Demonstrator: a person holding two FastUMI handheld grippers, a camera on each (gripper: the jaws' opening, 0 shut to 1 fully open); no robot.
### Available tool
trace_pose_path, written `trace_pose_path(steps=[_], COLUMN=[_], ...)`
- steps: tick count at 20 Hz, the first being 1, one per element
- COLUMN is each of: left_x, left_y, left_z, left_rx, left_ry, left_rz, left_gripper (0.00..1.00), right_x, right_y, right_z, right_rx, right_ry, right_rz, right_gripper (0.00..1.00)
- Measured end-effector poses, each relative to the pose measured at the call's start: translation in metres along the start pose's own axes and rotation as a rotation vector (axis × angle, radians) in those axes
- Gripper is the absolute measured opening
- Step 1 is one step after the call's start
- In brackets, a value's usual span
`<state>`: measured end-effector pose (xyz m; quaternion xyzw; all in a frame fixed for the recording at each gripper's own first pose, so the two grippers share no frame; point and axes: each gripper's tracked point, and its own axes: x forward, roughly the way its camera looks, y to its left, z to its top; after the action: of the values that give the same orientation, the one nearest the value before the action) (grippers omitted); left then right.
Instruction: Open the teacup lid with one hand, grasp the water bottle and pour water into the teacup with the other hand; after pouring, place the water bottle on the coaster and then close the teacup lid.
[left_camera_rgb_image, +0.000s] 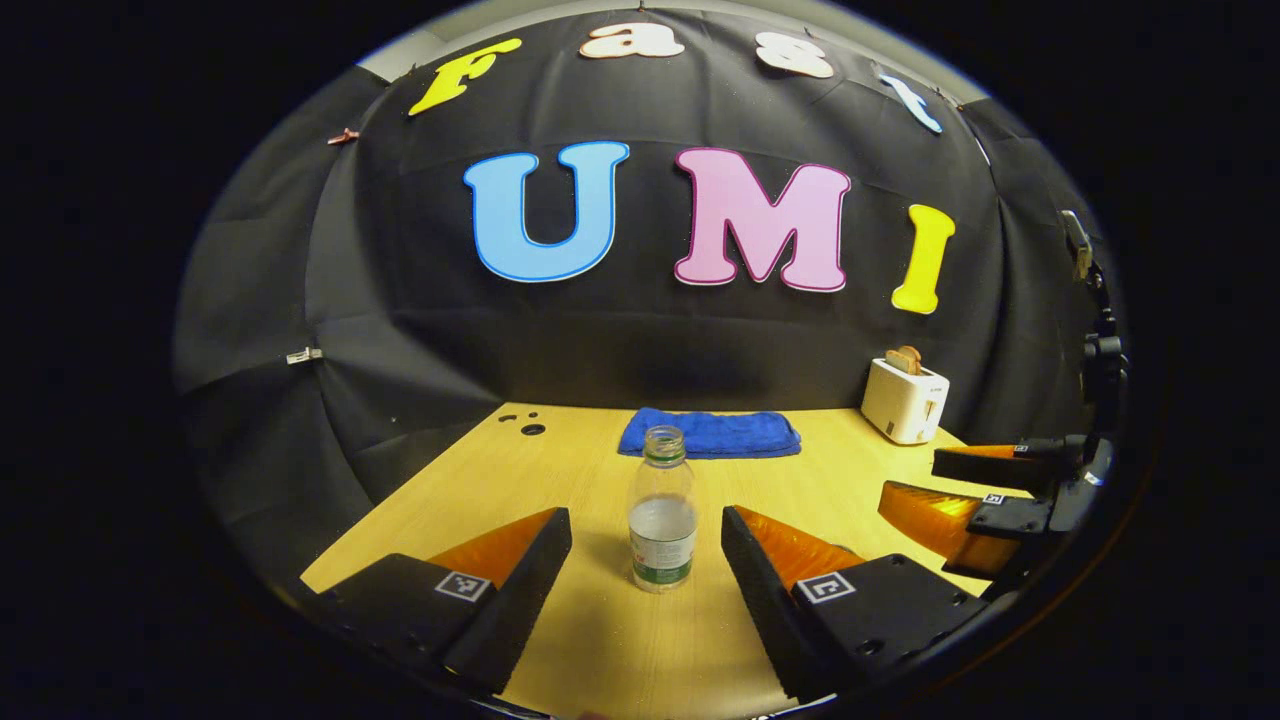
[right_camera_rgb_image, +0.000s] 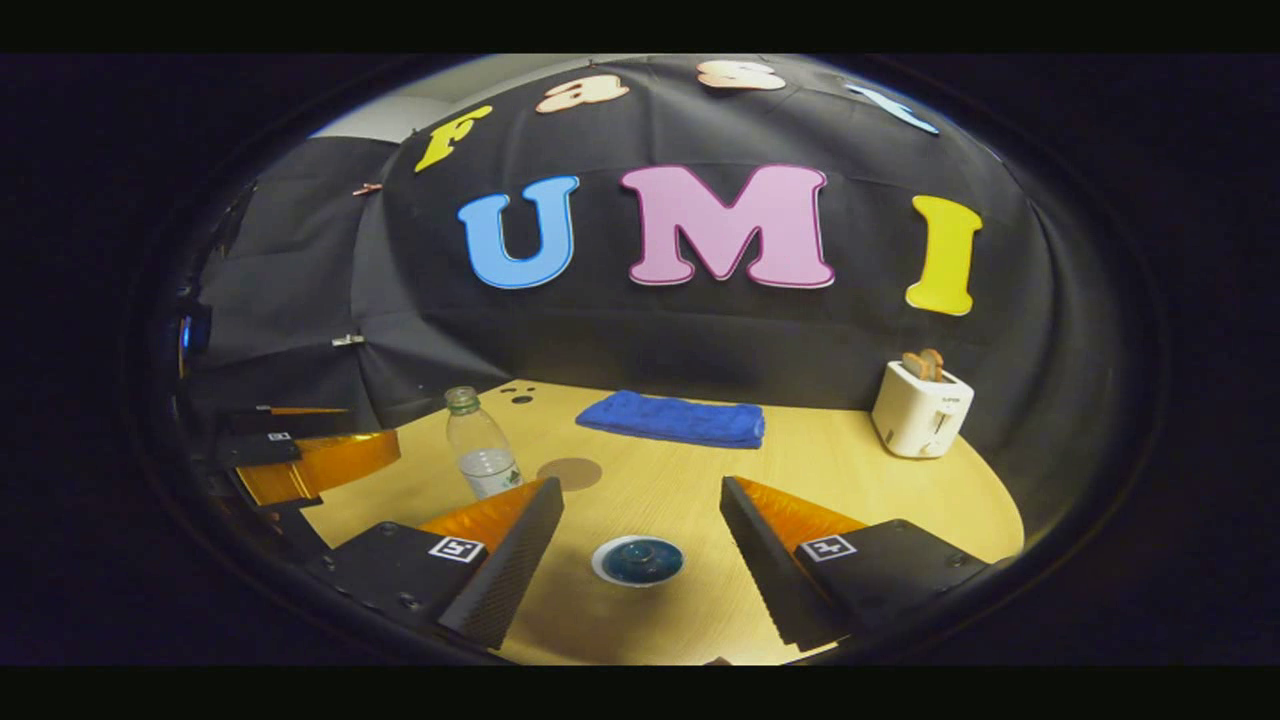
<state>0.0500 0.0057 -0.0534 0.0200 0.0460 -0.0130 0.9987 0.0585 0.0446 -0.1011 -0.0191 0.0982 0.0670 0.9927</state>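
In the left gripper view the left gripper (left_camera_rgb_image: 646, 545) hangs low over the wooden desk (left_camera_rgb_image: 600, 640) with its fingers spread wide, and the water bottle (left_camera_rgb_image: 661, 510) stands upright at the centre of the frame, in the gap between the two fingers but touching neither. The bottle has no cap on and is partly filled. Behind it, toward the top of the desk, lies a folded blue towel (left_camera_rgb_image: 710, 434), and a white toaster (left_camera_rgb_image: 904, 398) with a slice in it stands at the right. At the right edge of that frame the right gripper (left_camera_rgb_image: 960, 490) shows, its fingers apart. In the right gripper view that gripper's (right_camera_rgb_image: 641, 535) fingers are likewise spread, and the teacup (right_camera_rgb_image: 637, 561) sits at lower centre between them, untouched, with its dark blue lid (right_camera_rgb_image: 640, 556) still on. The bottle (right_camera_rgb_image: 482, 443) stands left of centre, just beside a round brown coaster (right_camera_rgb_image: 569, 473) that lies flat on the desk to its right. The towel (right_camera_rgb_image: 670, 417) and toaster (right_camera_rgb_image: 921, 407) sit farther back.
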Motion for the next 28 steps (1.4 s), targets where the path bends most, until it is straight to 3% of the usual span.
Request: trace_pose_path(steps=[10, 18, 21, 28], left_x=[0.041, 0.055, 0.055, 0.058], left_y=[0.019, 0.023, 0.02, 0.009], left_z=[-0.058, -0.071, -0.084, -0.08], left_rx=[-0.01, -0.024, -0.027, 0.0], left_ry=[0.07, 0.059, 0.079, 0.063], left_rz=[0.006, -0.017, -0.021, -0.04], left_gripper=[0.95, 0.95, 0.95, 0.95], right_x=[0.057, 0.066, 0.065, 0.069], right_y=[-0.012, -0.006, -0.002, 0.001], right_z=[-0.077, -0.106, -0.109, -0.103], right_rx=[-0.099, -0.058, -0.095, -0.111], right_ry=[0.057, 0.086, 0.09, 0.104], right_rz=[-0.045, -0.043, -0.043, -0.024], right_gripper=[0.98, 0.9, 0.76, 0.63])
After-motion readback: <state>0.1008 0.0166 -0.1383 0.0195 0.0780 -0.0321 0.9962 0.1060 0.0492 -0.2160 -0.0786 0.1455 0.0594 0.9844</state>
